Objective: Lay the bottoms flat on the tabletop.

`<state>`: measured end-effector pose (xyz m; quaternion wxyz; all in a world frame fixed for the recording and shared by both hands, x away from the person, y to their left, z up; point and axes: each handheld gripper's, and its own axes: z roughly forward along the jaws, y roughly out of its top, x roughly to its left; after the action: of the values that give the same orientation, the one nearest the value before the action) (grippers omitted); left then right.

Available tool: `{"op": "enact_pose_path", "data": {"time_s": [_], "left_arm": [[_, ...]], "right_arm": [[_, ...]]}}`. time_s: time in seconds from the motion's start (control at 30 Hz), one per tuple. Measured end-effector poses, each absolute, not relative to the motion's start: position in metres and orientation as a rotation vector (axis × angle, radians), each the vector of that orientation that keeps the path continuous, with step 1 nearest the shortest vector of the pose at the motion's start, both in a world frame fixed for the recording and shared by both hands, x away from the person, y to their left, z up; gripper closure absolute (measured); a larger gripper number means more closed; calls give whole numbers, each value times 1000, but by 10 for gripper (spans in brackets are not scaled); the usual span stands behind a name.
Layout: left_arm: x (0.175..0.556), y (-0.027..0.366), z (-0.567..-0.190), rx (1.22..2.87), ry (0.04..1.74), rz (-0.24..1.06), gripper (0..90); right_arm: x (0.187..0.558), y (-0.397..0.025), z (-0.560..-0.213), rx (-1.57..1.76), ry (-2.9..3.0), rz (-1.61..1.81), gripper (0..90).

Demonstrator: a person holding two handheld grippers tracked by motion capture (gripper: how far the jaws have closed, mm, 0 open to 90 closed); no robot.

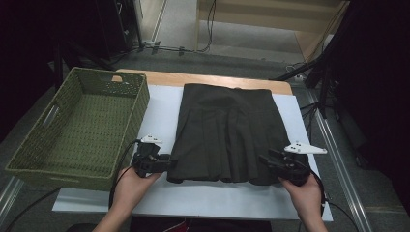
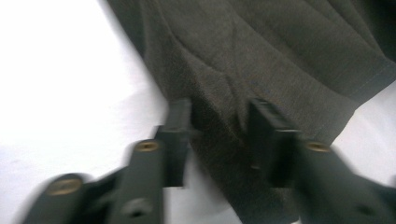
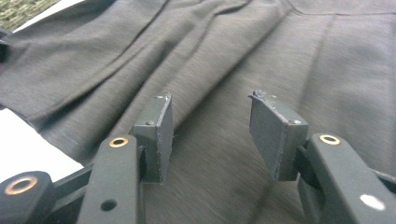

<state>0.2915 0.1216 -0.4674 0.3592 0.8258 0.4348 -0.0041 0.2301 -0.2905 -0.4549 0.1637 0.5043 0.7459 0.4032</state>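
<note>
A dark grey pleated skirt (image 1: 225,130) lies flat on the white sheet (image 1: 159,116) in the middle of the table, waistband away from me. My left gripper (image 1: 170,163) is at the skirt's near left corner, open, its jaws straddling the hem edge (image 2: 219,135). My right gripper (image 1: 265,160) is at the near right part of the hem, open, its jaws spread just above the cloth (image 3: 210,130). Neither holds anything.
A green woven basket (image 1: 82,125) stands on the left side of the table, close beside my left hand. The wooden table edge (image 1: 212,79) shows beyond the skirt. Cables and stand legs lie on the floor behind and to the right.
</note>
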Motion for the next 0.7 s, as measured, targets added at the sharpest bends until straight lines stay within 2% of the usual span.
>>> {"op": "enact_pose_path", "data": {"time_s": [0.1, 0.17, 0.37, 0.57, 0.7], "left_arm": [[290, 114, -459, 2141, 1060, -9, 861], [290, 107, -453, 2148, 1037, -9, 890], [291, 82, -453, 2194, 977, 22, 877], [292, 60, -470, 2255, 926, 11, 873], [295, 53, -489, 2289, 900, -30, 797]], "right_arm": [[233, -281, -453, 1411, 2142, 1161, 478], [234, -275, -452, 1403, 2159, 1171, 486], [237, -263, -448, 1384, 2183, 1180, 503], [248, -256, -451, 1394, 2193, 1145, 510], [256, -256, -463, 1420, 2211, 1071, 510]]}}
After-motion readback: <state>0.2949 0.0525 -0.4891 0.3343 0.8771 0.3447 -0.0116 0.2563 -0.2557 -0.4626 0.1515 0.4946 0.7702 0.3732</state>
